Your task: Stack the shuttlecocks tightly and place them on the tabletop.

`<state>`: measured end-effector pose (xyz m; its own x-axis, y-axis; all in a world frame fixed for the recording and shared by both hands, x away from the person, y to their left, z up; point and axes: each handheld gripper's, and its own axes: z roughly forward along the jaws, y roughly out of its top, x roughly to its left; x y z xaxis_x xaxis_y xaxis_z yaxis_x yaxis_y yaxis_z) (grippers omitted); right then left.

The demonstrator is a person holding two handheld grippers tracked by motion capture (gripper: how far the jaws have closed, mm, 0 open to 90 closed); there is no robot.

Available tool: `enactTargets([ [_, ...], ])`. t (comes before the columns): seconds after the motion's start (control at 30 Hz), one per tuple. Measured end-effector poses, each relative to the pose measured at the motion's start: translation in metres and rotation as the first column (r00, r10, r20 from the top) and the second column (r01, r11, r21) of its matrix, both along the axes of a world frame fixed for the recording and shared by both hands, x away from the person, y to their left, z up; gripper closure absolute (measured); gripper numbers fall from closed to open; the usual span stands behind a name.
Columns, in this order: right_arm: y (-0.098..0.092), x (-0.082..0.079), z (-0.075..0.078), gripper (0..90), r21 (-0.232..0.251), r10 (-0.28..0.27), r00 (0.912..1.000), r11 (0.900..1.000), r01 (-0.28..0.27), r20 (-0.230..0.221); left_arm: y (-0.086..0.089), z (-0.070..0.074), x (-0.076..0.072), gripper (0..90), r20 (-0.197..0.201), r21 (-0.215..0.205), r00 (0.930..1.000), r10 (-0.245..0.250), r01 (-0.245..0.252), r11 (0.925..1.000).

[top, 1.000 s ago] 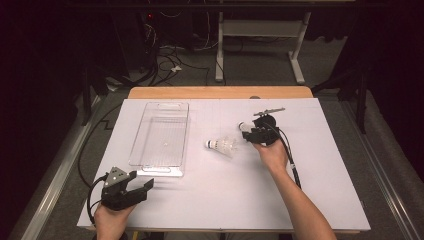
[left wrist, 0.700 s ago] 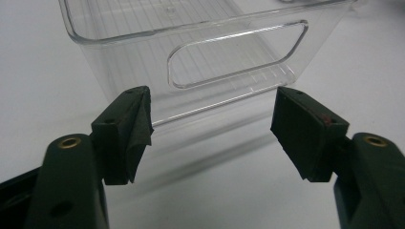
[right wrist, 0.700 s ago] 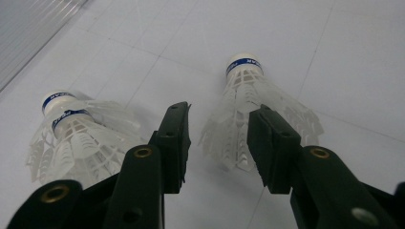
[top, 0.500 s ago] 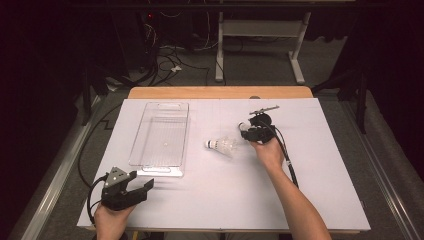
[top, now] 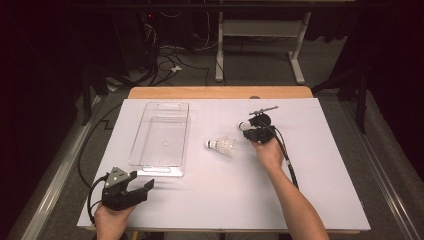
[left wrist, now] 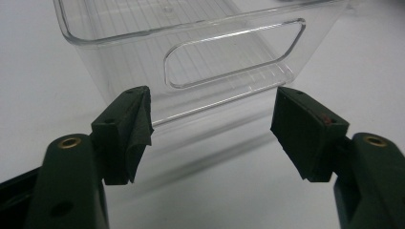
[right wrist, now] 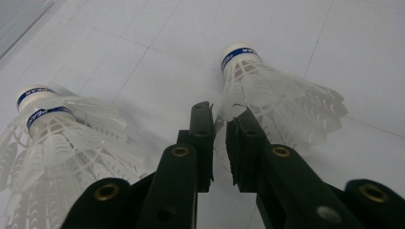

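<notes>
Two white shuttlecocks lie on the white table sheet (top: 310, 200). The held shuttlecock (right wrist: 267, 102), with a blue band round its cork, has the edge of its feather skirt between the pads of the right gripper (right wrist: 218, 125); the jaws have just been closing and now pinch that edge, a narrow gap left between them. In the high view this gripper (top: 248, 131) sits at about 1 o'clock from the table's centre, the shuttlecock's cork a small white spot at its 10 o'clock side. The free shuttlecock (top: 223, 146) lies on its side just to the gripper's 8 o'clock, apart from it, cork toward 9 o'clock.

Open sheet extends to 3 o'clock and 6 o'clock of the right gripper; the far table edge is near at 12 o'clock, where a thin metal tool (top: 263, 109) lies. The clear plastic tray (top: 150, 162) stands well apart at 9 o'clock, lengthwise toward 12 o'clock.

The right forearm (top: 295, 200) enters from 6 o'clock and slants toward 11 o'clock, the hand over the gripper's rear. The left gripper (top: 137, 189) rests by the near edge at 7 o'clock, jaws wide open and holding nothing, aimed at the tray's handle slot (left wrist: 234, 52).

Compared with a second earlier, both hands and the free shuttlecock lie where they were.
</notes>
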<state>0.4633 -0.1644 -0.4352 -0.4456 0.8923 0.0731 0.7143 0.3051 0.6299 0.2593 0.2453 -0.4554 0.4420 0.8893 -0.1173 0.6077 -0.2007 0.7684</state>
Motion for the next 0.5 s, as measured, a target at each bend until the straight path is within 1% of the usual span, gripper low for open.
enactTargets([
  [0.23, -0.0015, 0.0002, 0.0005, 89.0, -0.002, 0.007, 1.0, 1.0, -0.007, -0.003, -0.0003, -0.0002, 0.0004, 31.0, 0.0, 0.0, 1.0, 0.0, 0.0, 1.0],
  [0.5, -0.0014, -0.0003, 0.0003, 90.0, -0.012, 0.018, 0.9998, 1.0, -0.018, 0.004, -0.0006, -0.0001, 0.0002, 31.0, 0.001, 0.003, 1.0, -0.002, 0.002, 1.0],
])
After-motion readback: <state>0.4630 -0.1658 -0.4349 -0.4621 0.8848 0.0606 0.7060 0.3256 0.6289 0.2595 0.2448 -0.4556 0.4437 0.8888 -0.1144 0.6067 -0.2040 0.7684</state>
